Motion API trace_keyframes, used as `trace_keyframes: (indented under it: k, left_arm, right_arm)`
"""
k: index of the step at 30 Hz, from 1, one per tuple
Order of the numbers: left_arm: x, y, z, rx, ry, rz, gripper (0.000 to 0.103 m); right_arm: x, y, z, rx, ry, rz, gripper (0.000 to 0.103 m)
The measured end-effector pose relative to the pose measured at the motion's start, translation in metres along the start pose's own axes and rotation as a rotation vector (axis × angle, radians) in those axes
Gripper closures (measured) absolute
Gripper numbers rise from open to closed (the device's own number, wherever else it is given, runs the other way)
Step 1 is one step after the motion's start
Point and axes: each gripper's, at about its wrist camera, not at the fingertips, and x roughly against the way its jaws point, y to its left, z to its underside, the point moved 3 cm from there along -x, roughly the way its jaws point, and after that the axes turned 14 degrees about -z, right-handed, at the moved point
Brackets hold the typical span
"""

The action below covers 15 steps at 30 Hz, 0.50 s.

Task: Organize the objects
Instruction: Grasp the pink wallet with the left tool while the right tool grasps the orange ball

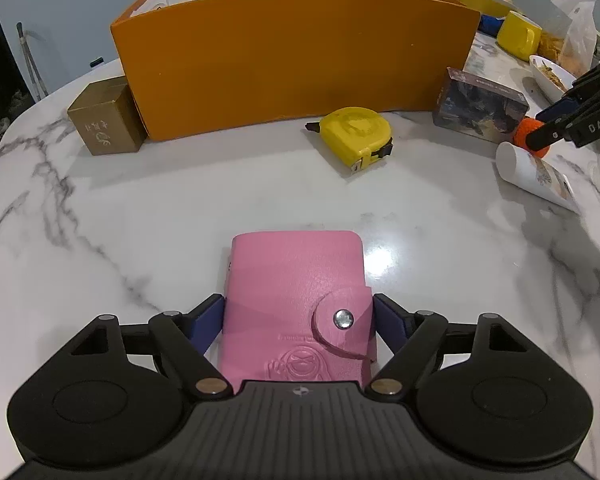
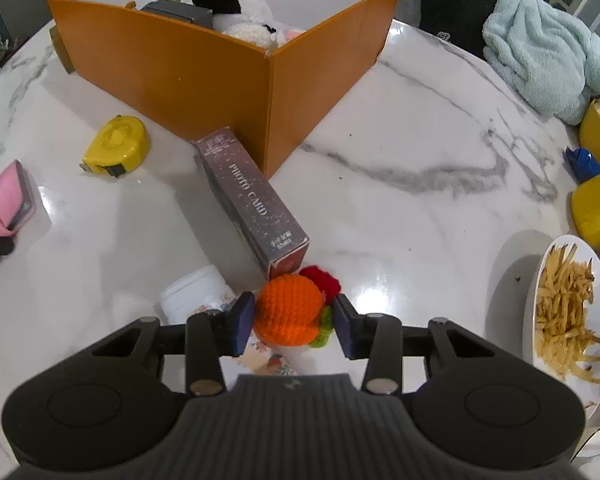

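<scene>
Both tongs were down at the worktop [image 1: 100, 208], each around a separate item. The left tongs [image 1: 298, 312] straddled the pink wallet [image 1: 296, 292], blue pads against its two side edges, so I judged them gripping it, though it seemed not yet lifted. The right tongs [image 2: 296, 320] bracketed the orange crochet toy [image 2: 288, 308]; the left pad touched it, but the right pad met only the green and red trim, so I could not tell whether the grip was firm.

As for progress, the orange box [image 2: 204, 80] already held a black-and-white plush [image 2: 236, 4] and a dark flat item [image 2: 180, 12], so part of the tidying looked done. Left outside were the wallet, well in front of the box; the crochet toy, just beside the end of the photo card box [image 2: 252, 204], which leaned against the orange box's corner; the yellow tape measure [image 1: 356, 134] near the box's front wall; a white cup [image 1: 536, 178] lying on its side; and a small brown carton [image 1: 106, 118] touching the box's left end. Roughly half seemed left.
</scene>
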Motion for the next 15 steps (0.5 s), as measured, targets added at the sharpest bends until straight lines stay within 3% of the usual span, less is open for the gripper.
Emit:
trace_keyframes:
  k: [9, 15]
  left_arm:
    - [0.016, 0.006, -0.013, 0.048, -0.047, 0.033, 0.011]
    - [0.036, 0.008, -0.034, 0.082, -0.116, 0.060, 0.011]
  right_arm:
    - [0.046, 0.006, -0.009, 0.004, -0.089, 0.020, 0.060]
    - [0.086, 0.015, -0.026, 0.011, -0.211, -0.011, 0.060]
